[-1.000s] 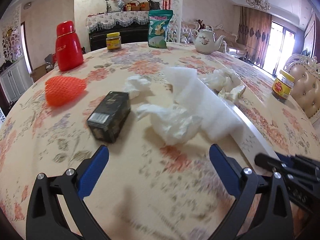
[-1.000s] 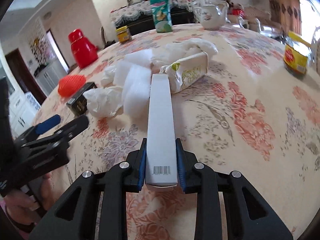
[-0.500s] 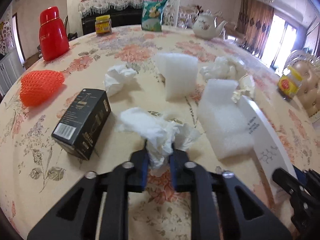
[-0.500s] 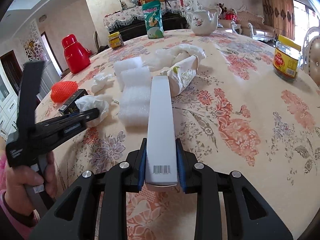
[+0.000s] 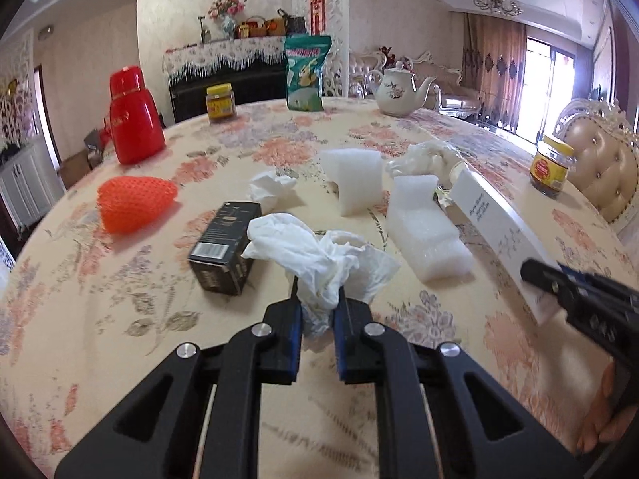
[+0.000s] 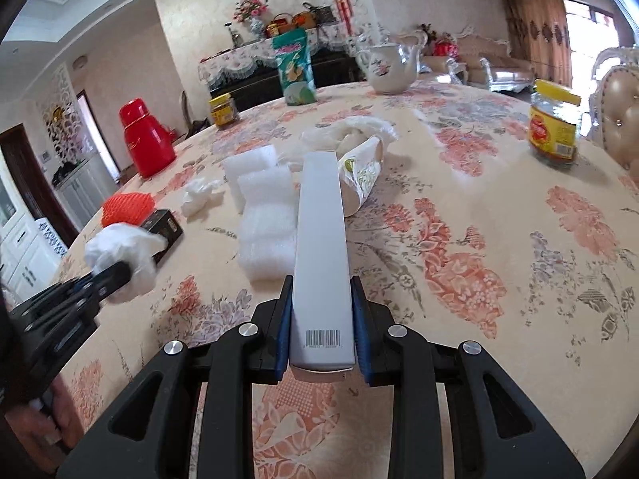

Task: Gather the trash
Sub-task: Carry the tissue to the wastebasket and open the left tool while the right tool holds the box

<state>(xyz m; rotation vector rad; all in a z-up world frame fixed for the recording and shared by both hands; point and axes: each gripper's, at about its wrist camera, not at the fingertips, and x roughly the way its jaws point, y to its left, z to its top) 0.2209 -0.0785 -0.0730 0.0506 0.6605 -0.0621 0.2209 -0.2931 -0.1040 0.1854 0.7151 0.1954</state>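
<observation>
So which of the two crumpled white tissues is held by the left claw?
The larger one, pinched in the left claw beside the black box. The smaller tissue lies free behind it.

1. Tablecloth (image 5: 120, 319): cream with pink and grey flowers.
2. Flask (image 5: 133, 117) at ten o'clock: solid red.
3. Net (image 5: 133, 203): orange mesh.
4. Box (image 5: 225, 251): black.
5. Tissue (image 5: 319, 259), foam (image 5: 423, 225): white.
6. Pouch (image 5: 305, 74) at twelve o'clock: teal.

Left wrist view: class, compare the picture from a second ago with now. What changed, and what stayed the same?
The left hand-held gripper, open a second ago, closed on the crumpled tissue and lifted it. The right hand-held gripper kept holding the long white box. The foam pieces stayed put.
</observation>
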